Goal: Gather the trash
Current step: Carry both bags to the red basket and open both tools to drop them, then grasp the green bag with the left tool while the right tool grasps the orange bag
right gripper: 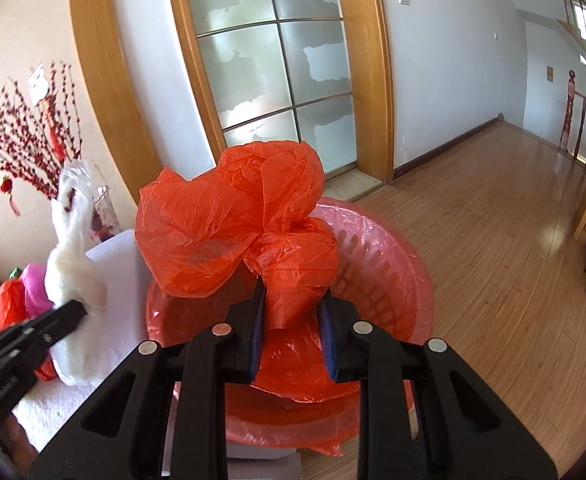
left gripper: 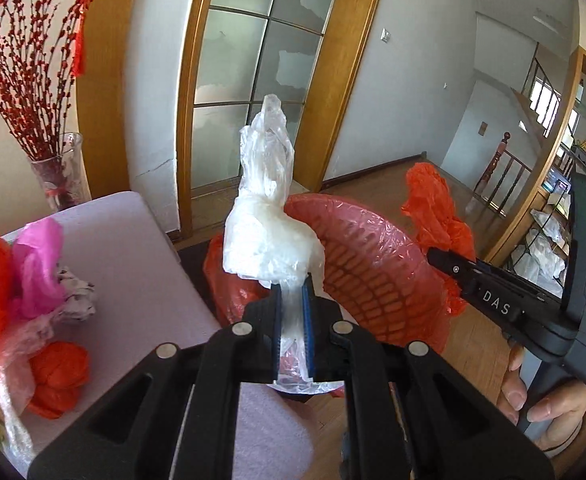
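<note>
Pale table (left gripper: 133,248), left, bearing loose trash; wooden floor (right gripper: 493,260), right. Bin (right gripper: 389,264), red mesh basket lined with a red plastic liner, stands beside the table edge, directly ahead of both claws. Red bag (right gripper: 237,220), crumpled, is pinched at its lower twist between the jaws of the right claw (right gripper: 291,310), which are narrowed onto the plastic; the bag's bulk billows above the claw and hangs over the bin's mouth, hiding the near rim. White bag (left gripper: 265,208), translucent, stands upright from the left claw (left gripper: 291,308), whose jaws are clamped close on its gathered tail; it hangs at the bin's near-left rim, between table and bin. Remaining trash on the table, left of the white bag: pink wad (left gripper: 39,268), red ball (left gripper: 59,376), clear wrap (left gripper: 9,368). Vase (left gripper: 61,172) of red branches stands behind the table.
</note>
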{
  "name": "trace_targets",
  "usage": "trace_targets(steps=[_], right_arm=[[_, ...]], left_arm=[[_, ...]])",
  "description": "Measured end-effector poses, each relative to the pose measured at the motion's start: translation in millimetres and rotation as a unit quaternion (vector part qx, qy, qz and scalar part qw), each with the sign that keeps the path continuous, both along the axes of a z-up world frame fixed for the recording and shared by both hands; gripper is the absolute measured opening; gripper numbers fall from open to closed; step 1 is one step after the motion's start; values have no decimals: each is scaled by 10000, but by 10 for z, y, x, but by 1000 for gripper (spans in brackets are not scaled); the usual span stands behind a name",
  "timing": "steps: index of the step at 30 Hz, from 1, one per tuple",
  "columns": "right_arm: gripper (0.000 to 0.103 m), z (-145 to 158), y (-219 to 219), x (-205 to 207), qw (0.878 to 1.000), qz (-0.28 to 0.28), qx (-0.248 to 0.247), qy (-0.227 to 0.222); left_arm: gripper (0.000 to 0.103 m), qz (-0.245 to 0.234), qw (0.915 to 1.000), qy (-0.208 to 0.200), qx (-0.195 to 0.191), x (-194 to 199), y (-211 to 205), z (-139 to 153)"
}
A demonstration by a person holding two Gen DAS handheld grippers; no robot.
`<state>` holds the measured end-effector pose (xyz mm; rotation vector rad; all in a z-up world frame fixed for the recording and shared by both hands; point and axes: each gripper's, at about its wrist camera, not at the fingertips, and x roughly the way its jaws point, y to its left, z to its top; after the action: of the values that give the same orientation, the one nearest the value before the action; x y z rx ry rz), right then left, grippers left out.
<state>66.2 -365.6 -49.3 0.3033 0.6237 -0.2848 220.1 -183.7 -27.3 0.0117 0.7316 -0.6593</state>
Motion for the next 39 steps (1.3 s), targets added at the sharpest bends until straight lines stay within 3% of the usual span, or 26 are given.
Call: trace_targets(steps=[7,12,17,24,30,34,39], right_arm=[[26,-44,-194,112,9997,14,220,-73],[45,-125,-243,155,9995,-13,309,-52],[48,-169,-223,91,9999,-75,146,11],[48,-46,20,29,9997,170,-120,-84],[48,158,522,15,9966,735,-213,-291],[47,274,1002,60,9904,1310,-239,-381],[44,355,1638,182,9779,2026,-284,-426]], left_arm=[[13,-263,9994,202,59,149,-380,-199],[32,-205,9991,355,98,195,-453,-325],[38,-63,9992,350,176,149,-331,-367],[50,428,9987,-116,269,-204,154,-178],[52,916,9940,-505,317,-544,794,62],[60,1505,9849,-764,394,-713,1317,174],[60,2343,9689,-653,455,-761,2023,212]])
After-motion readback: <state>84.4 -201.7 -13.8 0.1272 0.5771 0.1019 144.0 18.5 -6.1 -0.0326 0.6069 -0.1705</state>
